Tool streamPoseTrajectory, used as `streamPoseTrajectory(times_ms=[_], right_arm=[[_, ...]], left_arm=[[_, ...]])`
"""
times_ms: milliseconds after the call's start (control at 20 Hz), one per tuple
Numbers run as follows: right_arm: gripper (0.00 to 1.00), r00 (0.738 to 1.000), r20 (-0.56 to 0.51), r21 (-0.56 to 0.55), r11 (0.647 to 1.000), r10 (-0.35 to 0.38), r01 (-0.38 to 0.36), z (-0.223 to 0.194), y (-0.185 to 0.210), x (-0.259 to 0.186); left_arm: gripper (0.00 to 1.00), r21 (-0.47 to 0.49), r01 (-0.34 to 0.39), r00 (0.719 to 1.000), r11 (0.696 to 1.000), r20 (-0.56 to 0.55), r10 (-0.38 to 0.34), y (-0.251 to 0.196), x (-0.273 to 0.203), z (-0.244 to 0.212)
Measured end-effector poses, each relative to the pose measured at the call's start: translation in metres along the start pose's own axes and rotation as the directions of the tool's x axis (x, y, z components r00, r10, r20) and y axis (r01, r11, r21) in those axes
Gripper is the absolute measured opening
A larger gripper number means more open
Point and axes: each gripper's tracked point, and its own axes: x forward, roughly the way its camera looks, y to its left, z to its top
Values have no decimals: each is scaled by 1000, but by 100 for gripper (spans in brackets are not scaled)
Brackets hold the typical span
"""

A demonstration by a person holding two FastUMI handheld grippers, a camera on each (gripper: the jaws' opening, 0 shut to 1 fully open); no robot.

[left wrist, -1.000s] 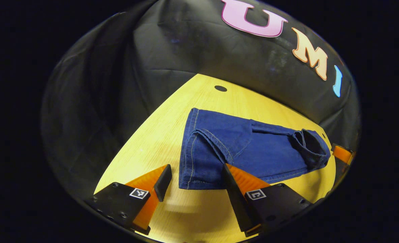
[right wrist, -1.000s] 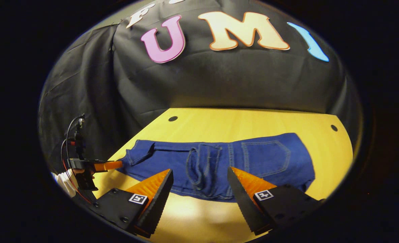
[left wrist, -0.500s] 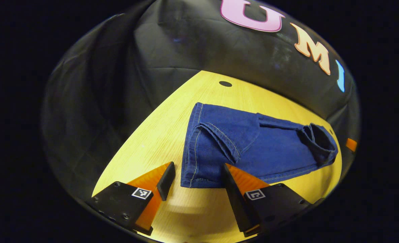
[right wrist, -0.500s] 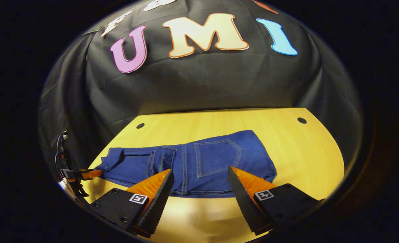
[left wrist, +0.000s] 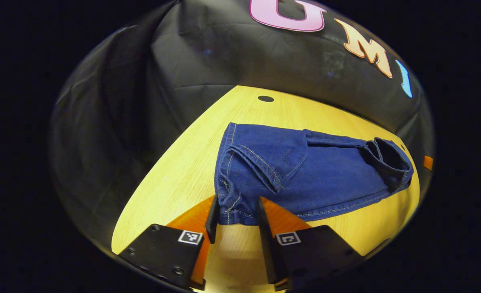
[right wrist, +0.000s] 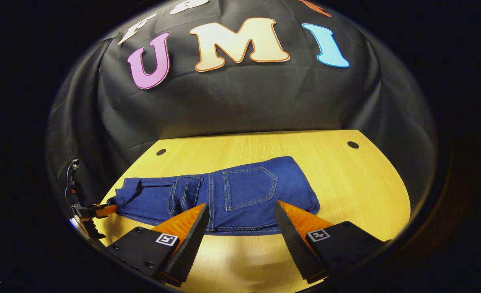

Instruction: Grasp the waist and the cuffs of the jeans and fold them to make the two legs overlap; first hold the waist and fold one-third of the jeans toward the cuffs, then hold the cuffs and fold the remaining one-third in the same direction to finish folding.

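Dark blue jeans [left wrist: 313, 171] lie on the yellow table, legs overlapped, with the waist part folded over toward the cuffs. In the left gripper view the cuffs' near corner [left wrist: 237, 211] bunches between the two fingers, and my left gripper [left wrist: 235, 215] is shut on it. The right gripper view has the jeans [right wrist: 232, 195] lengthwise, a back pocket [right wrist: 250, 187] facing up. My right gripper [right wrist: 240, 221] stands open, its tips over the near edge of the folded waist part. The left gripper [right wrist: 102, 210] holds the far left end there.
The yellow wooden table [right wrist: 346, 183] has round holes near its back corners [right wrist: 352, 144] [right wrist: 161, 151]. Black cloth walls stand close behind and to the left. Bare tabletop [left wrist: 175, 175] lies left of the cuffs. An orange bit of the right gripper [left wrist: 427, 162] peeks in at the far right.
My left gripper has closed from wide open onto the near corner of the cuffs, bunching the denim. The right gripper has drifted right along the jeans and stays open.
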Motion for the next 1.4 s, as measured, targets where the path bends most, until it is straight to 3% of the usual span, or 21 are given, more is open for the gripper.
streamPoseTrajectory(times_ms=[50,100,150,350,650,700,900,1100,1400], right_arm=[[99,1000,3,1,1000,-2,2,1,-1,-2],[99,1000,6,2,1000,-6,6,2,-2,-4],[99,1000,10,2,1000,-11,11,3,-5,-7],[99,999,20,11,999,-41,40,7,-19,-18],[95,997,25,44,996,-77,76,9,-47,-36],[99,997,25,47,996,-78,77,9,-52,-39],[99,997,25,34,997,-75,74,13,-82,-47],[99,999,12,61,998,-34,33,15,-112,-53],[99,999,39,90,996,14,-17,32,-160,-56]], left_arm=[[34,-7,2,1000,1000,8,-2,-3,-1,3],[29,-16,6,1000,1000,11,-5,-6,-4,3],[17,-25,4,1000,1000,16,-4,-7,-4,6],[1,-96,4,999,995,44,0,-9,-2,7],[0,-170,-4,998,985,55,13,-14,-8,15],[0,-178,2,998,984,65,10,-17,-12,23],[0,-201,59,990,978,139,-31,-51,-42,67],[0,-150,106,974,983,214,-72,-111,-63,122],[0,69,130,952,989,272,-144,-222,-62,182]])
